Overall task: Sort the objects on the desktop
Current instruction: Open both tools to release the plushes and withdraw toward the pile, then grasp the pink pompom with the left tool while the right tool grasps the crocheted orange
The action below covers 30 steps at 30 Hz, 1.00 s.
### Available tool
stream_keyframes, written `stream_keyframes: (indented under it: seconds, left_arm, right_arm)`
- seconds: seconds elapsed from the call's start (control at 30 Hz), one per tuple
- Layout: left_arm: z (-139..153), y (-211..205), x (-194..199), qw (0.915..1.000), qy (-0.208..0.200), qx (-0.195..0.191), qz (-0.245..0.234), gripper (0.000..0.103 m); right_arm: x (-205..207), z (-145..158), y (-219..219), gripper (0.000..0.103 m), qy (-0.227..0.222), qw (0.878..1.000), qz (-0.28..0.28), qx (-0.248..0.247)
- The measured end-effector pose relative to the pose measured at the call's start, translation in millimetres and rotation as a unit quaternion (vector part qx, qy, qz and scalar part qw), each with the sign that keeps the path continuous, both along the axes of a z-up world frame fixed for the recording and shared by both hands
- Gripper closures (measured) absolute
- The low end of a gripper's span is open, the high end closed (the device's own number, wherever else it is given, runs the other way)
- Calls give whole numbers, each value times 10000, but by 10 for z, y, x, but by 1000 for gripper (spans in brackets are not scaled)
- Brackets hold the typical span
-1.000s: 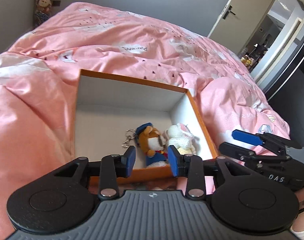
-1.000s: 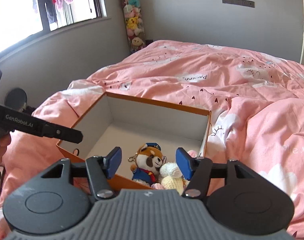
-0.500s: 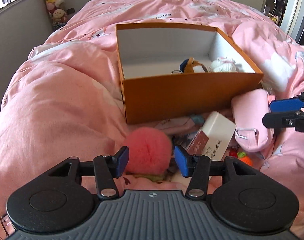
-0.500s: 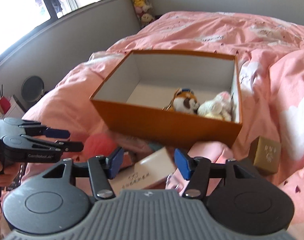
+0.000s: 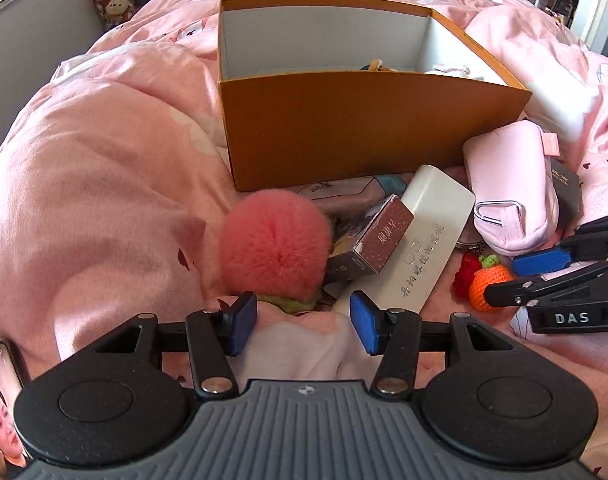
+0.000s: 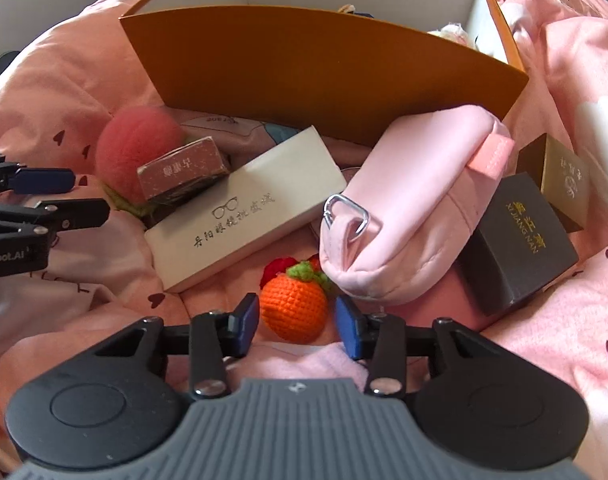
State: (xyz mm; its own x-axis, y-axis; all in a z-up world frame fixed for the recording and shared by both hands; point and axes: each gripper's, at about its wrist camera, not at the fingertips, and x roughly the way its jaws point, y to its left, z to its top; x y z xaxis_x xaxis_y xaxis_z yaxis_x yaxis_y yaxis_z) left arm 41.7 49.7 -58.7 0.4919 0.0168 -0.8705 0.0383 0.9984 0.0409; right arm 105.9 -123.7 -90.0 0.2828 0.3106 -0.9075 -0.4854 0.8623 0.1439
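My left gripper [image 5: 304, 320] stands open just short of a fluffy pink pompom [image 5: 274, 248], which lies on the pink duvet in front of the orange box [image 5: 343, 128]. In the right wrist view my right gripper [image 6: 298, 324] is closing, with an orange crocheted fruit [image 6: 294, 304] between its blue pads. The pads are close to the fruit but not pressing on it. The same fruit [image 5: 489, 280] shows in the left wrist view beside the right gripper's fingers [image 5: 543, 256]. Two plush toys barely show over the wall of the orange box [image 6: 304, 60].
A white glasses case [image 6: 248, 208], a small brown carton [image 6: 184, 172], a pink pouch [image 6: 415, 208] with a metal clip, a dark box [image 6: 519, 240] and a gold box [image 6: 563, 176] crowd the duvet before the orange box. A phone [image 5: 0, 400] lies at lower left.
Both grippers have come down from over the orange box to the objects in front of it. The right jaws have narrowed around the crocheted fruit. The left jaws have widened a little.
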Motion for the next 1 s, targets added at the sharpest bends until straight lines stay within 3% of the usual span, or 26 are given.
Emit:
stream_keyframes:
  seconds: [0.27,0.53,0.77,0.9,1.0]
  left_arm:
    - [-24,22,-3,10000,-12,-50,61,42]
    - [31,50,-7,9998,-147,-153,-15,36]
    - [96,47,51,9987,-399,225,-234,28]
    - [56,8,171,9972,-498,456,-332,25]
    - [-47,0,318,9974,-350,526,-352,24]
  right_arm:
    - [77,-135,22,60,154,9998,48,153]
    - [-91,168,43,61,29,9973,608,403]
    - [-41,571,95,61,-694,9925,871,509]
    - [145,607,95,61,-843,9927,711,486]
    - [254,580,98,61,-820,9935,603,502]
